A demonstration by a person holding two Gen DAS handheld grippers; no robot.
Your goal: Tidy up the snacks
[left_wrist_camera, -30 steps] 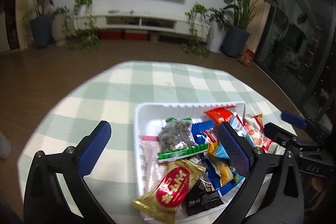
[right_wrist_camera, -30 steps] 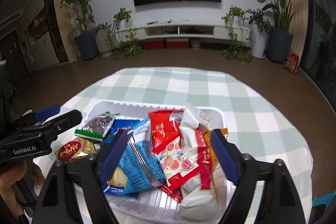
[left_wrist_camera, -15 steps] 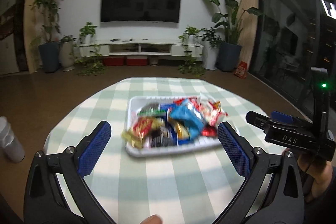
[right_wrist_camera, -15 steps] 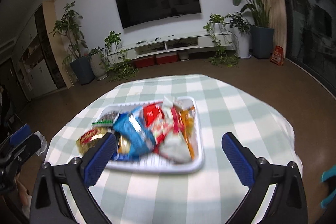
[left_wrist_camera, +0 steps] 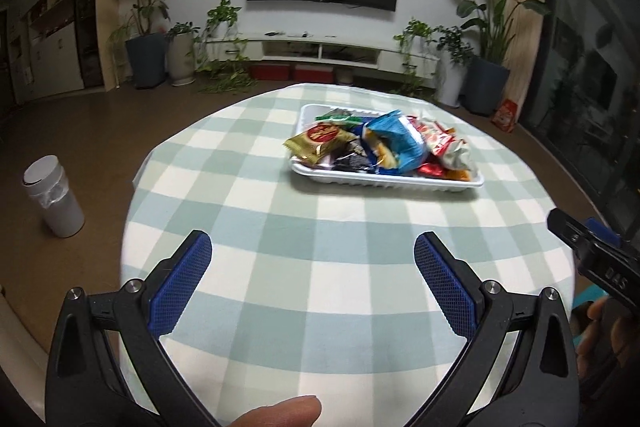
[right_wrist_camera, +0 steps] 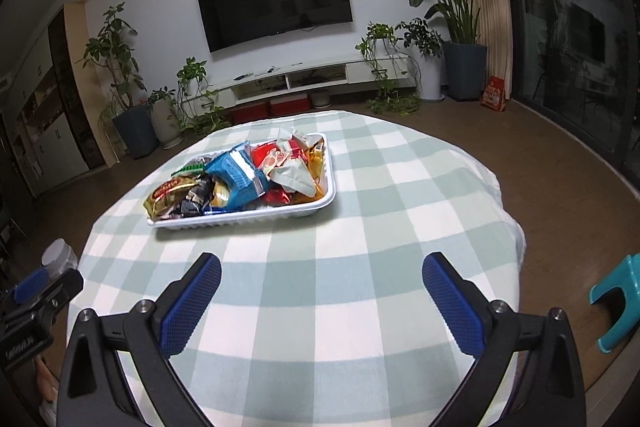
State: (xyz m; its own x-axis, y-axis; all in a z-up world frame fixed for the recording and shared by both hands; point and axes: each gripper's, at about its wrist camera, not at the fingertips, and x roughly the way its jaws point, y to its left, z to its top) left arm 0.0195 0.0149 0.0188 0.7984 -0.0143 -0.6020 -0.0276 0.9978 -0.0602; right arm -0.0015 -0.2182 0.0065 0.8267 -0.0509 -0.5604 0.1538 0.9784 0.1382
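A white tray [left_wrist_camera: 400,183] [right_wrist_camera: 256,217] heaped with several snack packets stands on the far half of the round table. A gold packet [left_wrist_camera: 320,139] [right_wrist_camera: 170,193] hangs over its left end and a blue packet [left_wrist_camera: 396,139] [right_wrist_camera: 236,175] lies on top in the middle. My left gripper [left_wrist_camera: 312,267] is open over bare cloth well short of the tray, nothing between its blue pads. My right gripper [right_wrist_camera: 322,287] is open too, wide, also short of the tray and holding nothing. Each gripper shows at the edge of the other's view: the right gripper [left_wrist_camera: 592,259], the left gripper [right_wrist_camera: 36,291].
The green and white checked tablecloth [left_wrist_camera: 320,227] covers the round table. A white bin [left_wrist_camera: 52,199] stands on the floor at the left, a teal stool [right_wrist_camera: 618,307] at the right. A TV wall, a low cabinet and potted plants lie beyond. A fingertip [left_wrist_camera: 280,413] shows at the bottom edge.
Both grippers have drawn back from over the tray to the near side of the table. The right gripper's jaws went wider. The packets stay in the tray.
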